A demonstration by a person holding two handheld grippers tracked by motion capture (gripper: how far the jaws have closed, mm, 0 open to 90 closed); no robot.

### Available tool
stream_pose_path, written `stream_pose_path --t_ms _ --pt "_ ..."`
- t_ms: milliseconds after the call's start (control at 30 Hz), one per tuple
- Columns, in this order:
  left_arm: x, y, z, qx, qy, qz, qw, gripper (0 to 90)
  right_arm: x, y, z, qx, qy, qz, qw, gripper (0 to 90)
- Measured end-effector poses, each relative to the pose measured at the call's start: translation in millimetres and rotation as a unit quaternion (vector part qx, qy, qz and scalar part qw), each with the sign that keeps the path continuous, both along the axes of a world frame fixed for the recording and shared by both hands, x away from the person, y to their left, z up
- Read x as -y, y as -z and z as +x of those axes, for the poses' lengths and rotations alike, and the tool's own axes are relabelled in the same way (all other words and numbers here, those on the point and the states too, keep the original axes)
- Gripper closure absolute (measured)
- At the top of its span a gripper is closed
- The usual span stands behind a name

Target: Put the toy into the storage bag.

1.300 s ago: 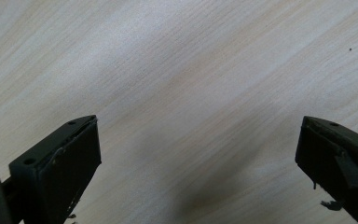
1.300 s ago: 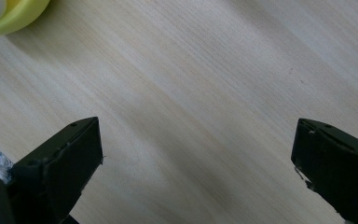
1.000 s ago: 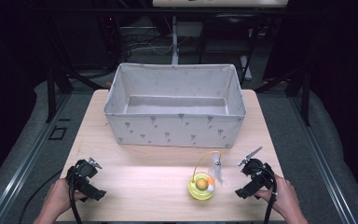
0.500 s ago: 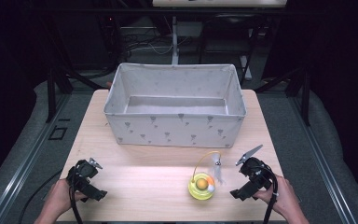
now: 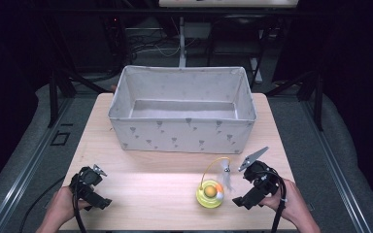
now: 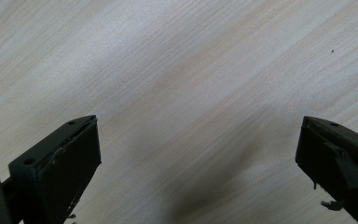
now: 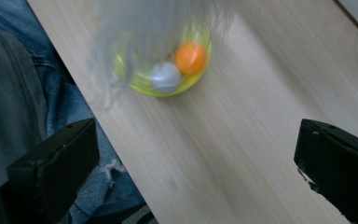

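From the high view, the yellow toy point(image 5: 210, 194) (a small dish with an orange ball and a wire-hung feather) sits on the table point(image 5: 150, 179) near its front edge, just left of the right gripper point(image 5: 243, 198), with the fabric bin point(image 5: 182, 133) behind. The left gripper point(image 6: 198, 154) spreads wide over bare wood. In the right gripper view, the right gripper's jaws gape wide, the toy ahead of them.

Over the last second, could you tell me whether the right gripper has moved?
Yes, slightly. The right gripper has slid toward the person's edge of the table, while the yellow toy beside it has stayed put.
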State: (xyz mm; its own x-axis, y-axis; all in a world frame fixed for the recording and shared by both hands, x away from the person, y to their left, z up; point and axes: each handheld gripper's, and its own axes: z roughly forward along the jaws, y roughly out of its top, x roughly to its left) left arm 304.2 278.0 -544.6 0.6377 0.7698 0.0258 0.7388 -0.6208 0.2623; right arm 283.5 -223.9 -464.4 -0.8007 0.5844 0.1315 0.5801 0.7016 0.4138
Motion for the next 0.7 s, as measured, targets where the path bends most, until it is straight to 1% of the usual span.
stream_pose_path --t_ms 67,100,133,167,200,267,333,400,467,500,567,633,700 --pt "0.4 0.3 0.0 0.0 0.0 0.0 1.0 0.2 -0.7 -2.7 0.4 0.0 -0.004 -0.001 1.0 0.0" --pt "0.5 0.3 0.0 0.0 0.0 0.0 1.0 0.2 -3.3 -8.1 1.3 0.008 -0.007 0.004 0.9999 0.0" --pt "0.8 0.4 0.1 0.0 0.0 0.0 1.0 0.2 -3.3 -8.1 1.3 0.008 -0.007 0.004 0.9999 0.0" --pt "1.0 0.5 0.2 0.0 0.0 -0.001 1.0 0.2 -6.5 -13.2 3.2 0.012 -0.016 0.001 0.9998 0.0" --pt "1.3 0.2 0.3 0.0 0.0 -0.001 1.0 0.2 -8.4 -15.9 3.6 0.015 -0.018 -0.002 0.9997 0.0" --pt "1.4 0.3 0.4 0.0 0.0 -0.001 1.0 0.2 -10.4 -18.0 3.8 0.016 -0.019 -0.001 0.9997 0.0" --pt "1.9 0.4 0.3 0.001 0.0 -0.002 1.0 0.2 -15.5 -27.0 5.3 0.021 -0.03 -0.003 0.9993 0.0" --pt "2.3 0.7 0.1 0.0 0.002 -0.002 1.0 0.2 -19.3 -33.1 6.2 0.026 -0.034 0.004 0.9991 0.0" --pt "2.5 0.6 -0.1 0.001 0.003 -0.002 1.0 0.2 -22.7 -40.6 7.4 0.031 -0.042 0.005 0.9986 0.0" --pt "2.4 0.2 -0.3 0.001 0.003 -0.002 1.0 0.2 -24.5 -43.3 7.7 0.034 -0.043 0.014 0.9984 0.0" --pt "1.8 -0.4 -0.3 0.002 0.002 -0.003 1.0 0.2 -28.3 -50.1 9.8 0.042 -0.05 0.015 0.9978 0.0" --pt "1.2 -0.5 -0.3 0.002 0.001 -0.003 1.0 0.1 -31.4 -53.7 10.8 0.046 -0.05 0.022 0.9974 0.0" --pt "1.1 0.2 -0.3 0.003 0.001 -0.001 1.0 0.1 -34.6 -57.3 12.7 0.05 -0.056 0.025 0.9969 0.0"
